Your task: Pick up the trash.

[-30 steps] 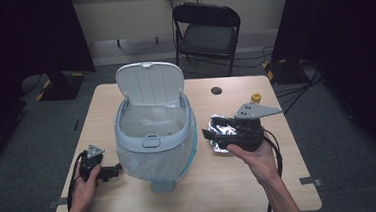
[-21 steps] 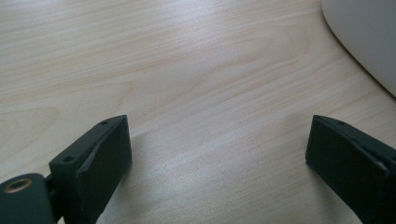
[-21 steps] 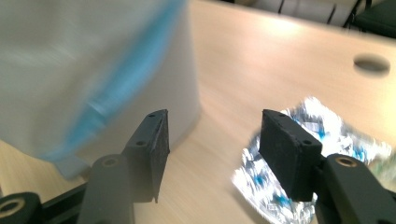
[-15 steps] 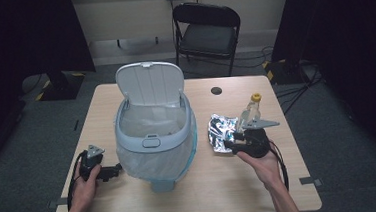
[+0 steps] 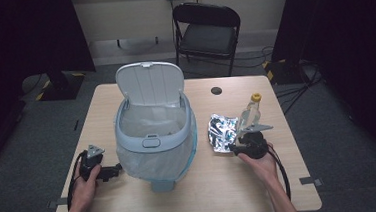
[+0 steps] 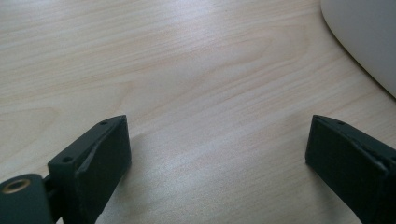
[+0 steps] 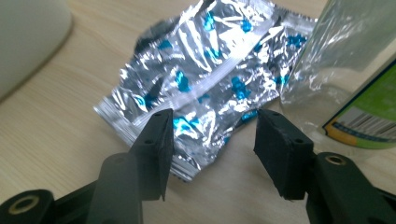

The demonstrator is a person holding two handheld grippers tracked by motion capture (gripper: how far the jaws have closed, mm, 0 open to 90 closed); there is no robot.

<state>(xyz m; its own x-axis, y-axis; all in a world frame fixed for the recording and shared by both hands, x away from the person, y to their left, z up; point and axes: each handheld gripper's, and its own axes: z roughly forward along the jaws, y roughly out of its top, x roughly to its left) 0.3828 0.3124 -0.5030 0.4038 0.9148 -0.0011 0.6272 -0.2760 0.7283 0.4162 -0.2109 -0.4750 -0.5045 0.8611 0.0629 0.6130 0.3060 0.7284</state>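
A: Big picture: the table [image 5: 291, 179], the open-lidded bin [image 5: 154, 138] in the middle, and the left gripper [image 6: 217, 154] resting beside it, spread wide over bare wood.

B: And the right gripper [image 7: 212, 149]?

A: Jaws parted, straddling the near edge of the foil wrapper [image 7: 205, 88], which lies just ahead between bin and plastic bottle [image 5: 249, 114]. Contact, I can't quite tell. The right hand [image 5: 260, 163] is far nearer.
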